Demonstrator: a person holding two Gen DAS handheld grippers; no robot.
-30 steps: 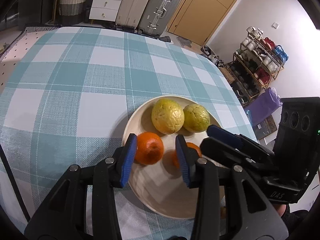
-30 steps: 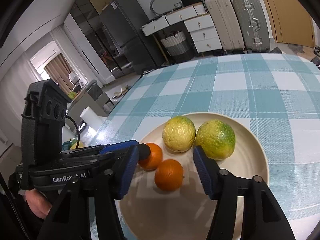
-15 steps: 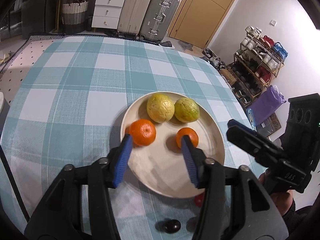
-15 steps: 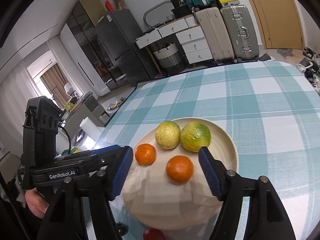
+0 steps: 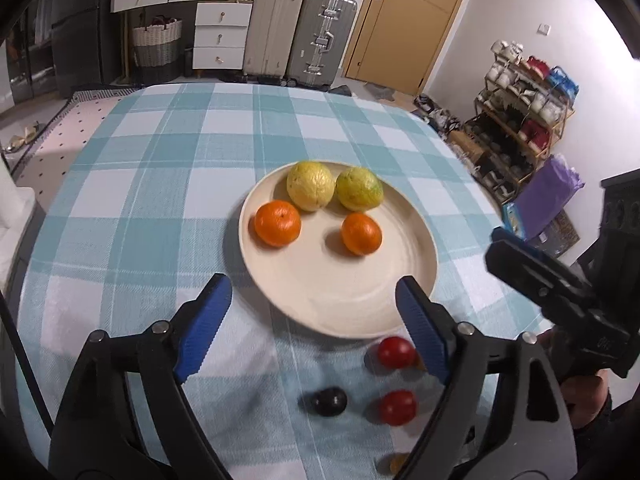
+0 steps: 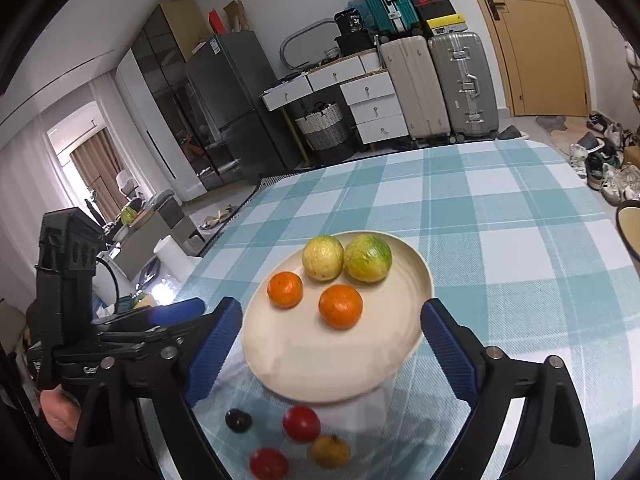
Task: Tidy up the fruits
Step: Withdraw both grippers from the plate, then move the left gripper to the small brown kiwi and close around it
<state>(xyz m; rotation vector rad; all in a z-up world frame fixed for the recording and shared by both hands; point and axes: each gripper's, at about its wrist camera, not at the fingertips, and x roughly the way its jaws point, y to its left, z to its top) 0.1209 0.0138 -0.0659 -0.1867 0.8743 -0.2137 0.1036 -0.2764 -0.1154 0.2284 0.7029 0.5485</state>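
Note:
A cream plate [image 5: 344,312] [image 6: 320,364] on the checked tablecloth holds two oranges [image 5: 278,223] [image 5: 361,233] and two yellow-green fruits [image 5: 310,186] [image 5: 359,188]. In the right wrist view the oranges [image 6: 285,289] [image 6: 340,306] and yellow-green fruits [image 6: 323,258] [image 6: 367,258] sit at the plate's far side. Loose on the cloth near the plate's front edge lie two red fruits [image 5: 396,352] [image 5: 397,407], a dark one [image 5: 329,401] and a yellowish one [image 6: 330,451]. My left gripper [image 5: 316,322] and right gripper [image 6: 332,350] are both open and empty, above the plate's near rim.
The table's far half is bare checked cloth [image 5: 208,148]. Suitcases [image 5: 320,40], white drawers [image 5: 218,36] and a basket [image 5: 154,46] stand beyond it. A shoe rack [image 5: 520,120] is at the right. A second plate's rim [image 6: 628,232] shows at the right edge.
Both grippers have drawn back and up from the plate and opened wider, leaving the two oranges on it. The small loose fruits in front of the plate have come into view.

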